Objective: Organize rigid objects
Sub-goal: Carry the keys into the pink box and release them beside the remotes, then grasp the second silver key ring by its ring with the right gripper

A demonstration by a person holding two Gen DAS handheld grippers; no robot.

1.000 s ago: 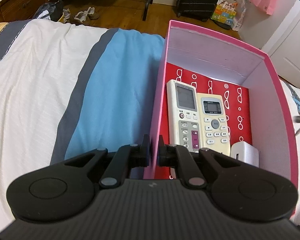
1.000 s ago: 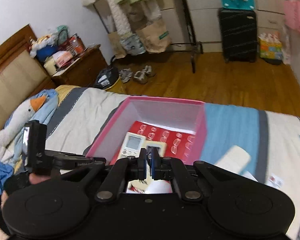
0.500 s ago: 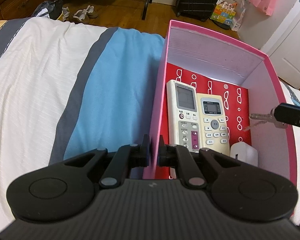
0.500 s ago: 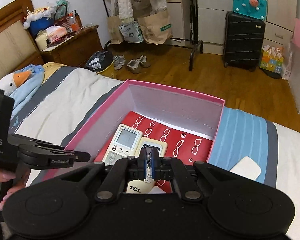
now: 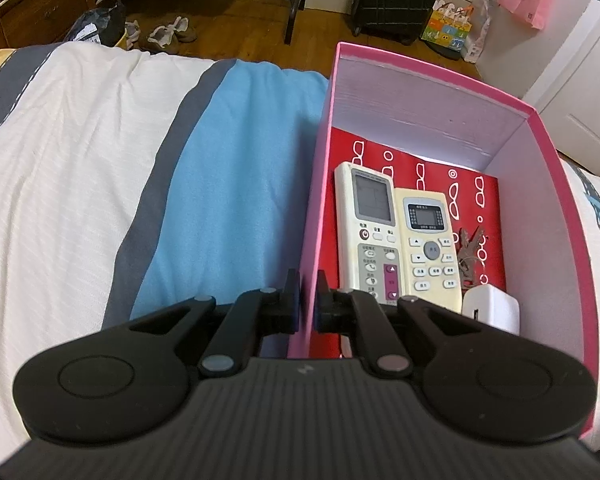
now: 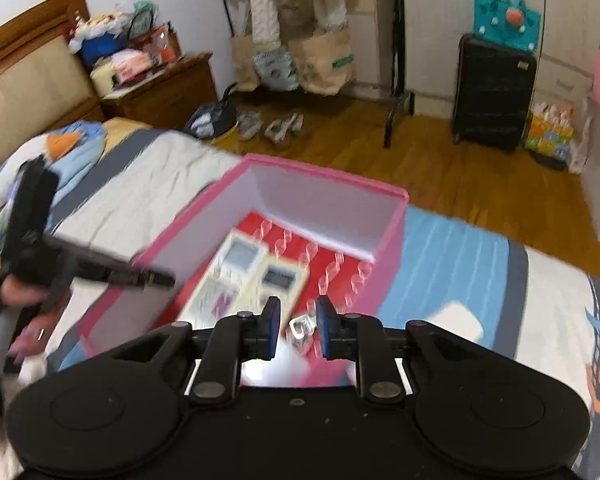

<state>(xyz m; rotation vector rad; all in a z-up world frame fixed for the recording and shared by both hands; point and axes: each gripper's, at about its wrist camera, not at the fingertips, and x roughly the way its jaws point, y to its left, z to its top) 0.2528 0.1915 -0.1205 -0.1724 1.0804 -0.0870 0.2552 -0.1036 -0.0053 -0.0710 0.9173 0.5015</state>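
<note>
We kept the left hand-held gripper (image 5: 308, 296) clamped on the pink box (image 5: 540, 184) wall; the right hand-held gripper (image 6: 298, 330) stood parted, empty, above the keys (image 5: 470, 254), which lay at 3 o'clock of the remotes (image 5: 396, 240); withdraw vertically

Pink box (image 5: 572, 248): one. Inside: two remote controls (image 5: 370, 236), one bunch of keys (image 5: 469, 249), one white charger (image 5: 490, 309). Grippers: two

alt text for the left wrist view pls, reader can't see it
The left tool is clamped on the near left wall of an open pink box on a striped bed. Inside lie two remotes side by side, keys to their right, and a white charger in the near corner.
</note>
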